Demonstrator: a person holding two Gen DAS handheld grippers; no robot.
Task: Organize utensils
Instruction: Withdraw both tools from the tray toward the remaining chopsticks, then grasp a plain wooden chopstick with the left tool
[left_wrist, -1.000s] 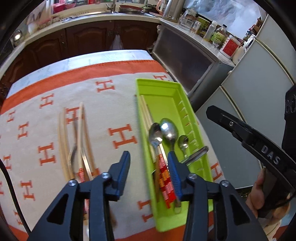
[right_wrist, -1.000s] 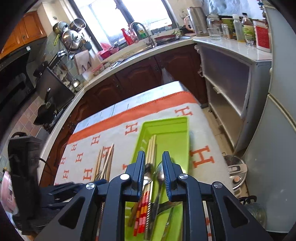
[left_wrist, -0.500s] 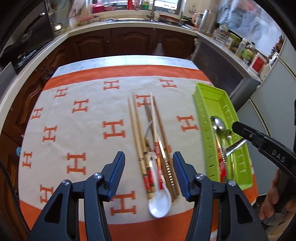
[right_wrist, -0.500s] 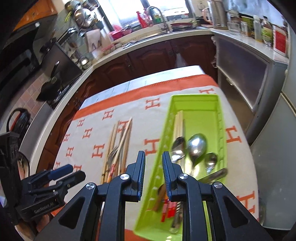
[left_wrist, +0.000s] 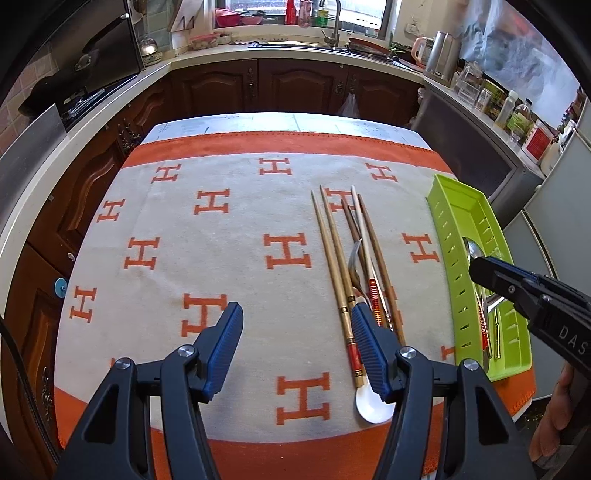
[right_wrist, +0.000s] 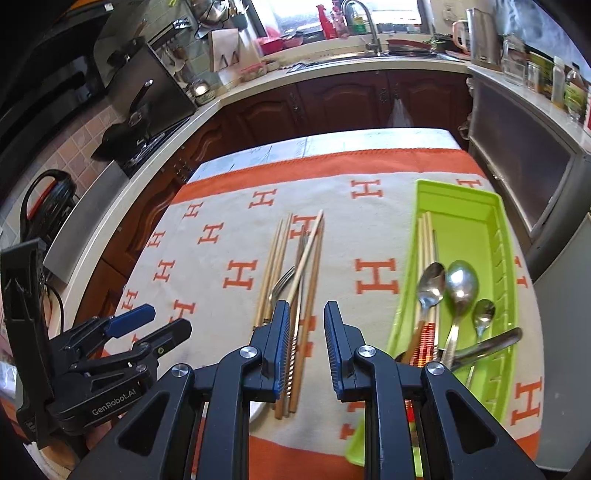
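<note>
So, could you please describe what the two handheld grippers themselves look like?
Both are matte black plastic with angular, triangular cut-outs and silver pivot screws. The left gripper and right gripper each have two fingers faced with ribbed blue pads. White lettering reads "GenRobot.AI" on the left body and "DAS" on the right one. A black cable runs along the left view's edge. Bare skin shows below the right gripper's handle.

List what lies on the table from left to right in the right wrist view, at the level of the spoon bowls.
Left gripper → loose chopsticks → fork → green tray's left wall → smaller steel spoon → large steel spoon → small spoon → tray's slotted right wall.
</note>
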